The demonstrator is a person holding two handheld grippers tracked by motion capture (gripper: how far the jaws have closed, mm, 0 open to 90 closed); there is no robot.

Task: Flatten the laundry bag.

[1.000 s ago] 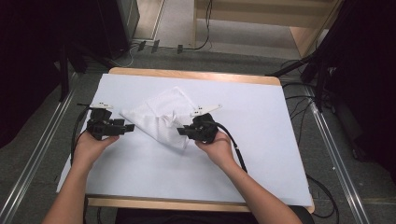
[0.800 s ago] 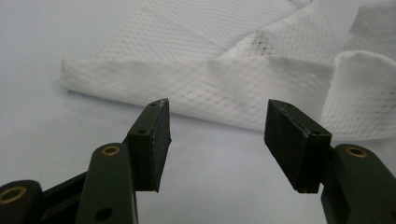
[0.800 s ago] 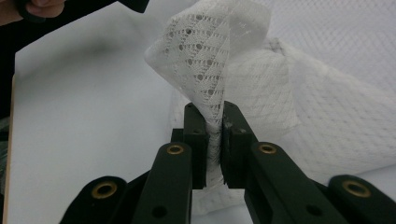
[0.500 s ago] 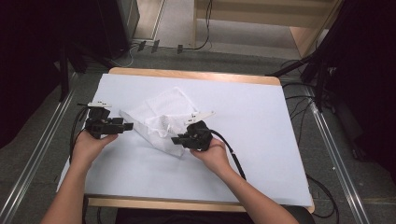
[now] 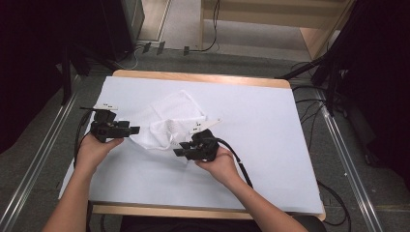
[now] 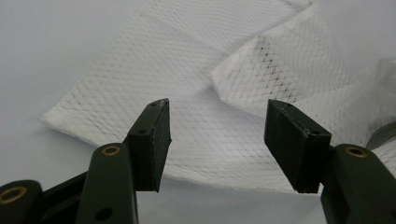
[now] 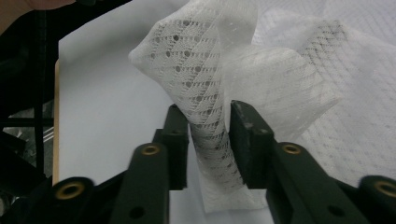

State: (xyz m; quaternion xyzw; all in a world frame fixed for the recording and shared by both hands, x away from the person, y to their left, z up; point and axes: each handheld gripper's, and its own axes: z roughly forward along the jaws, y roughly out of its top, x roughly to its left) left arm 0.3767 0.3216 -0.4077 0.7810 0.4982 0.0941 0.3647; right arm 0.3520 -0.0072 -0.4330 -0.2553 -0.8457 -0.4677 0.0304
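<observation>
White mesh cloth (image 5: 167, 121), crumpled, lies on the white-covered bench (image 5: 270, 125) between both tongs: right tongs (image 7: 208, 140) clenched on a raised fold of it, left tongs (image 6: 217, 135) spread wide, hovering just above its flat near edge.

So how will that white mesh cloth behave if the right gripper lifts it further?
Probably floppy: the white mesh cloth bunches into soft folds where the right gripper pinches it. Likely light, since the open-weave net stands up in a loose peak. It would probably drag and drape rather than slide stiffly across the table.
</observation>
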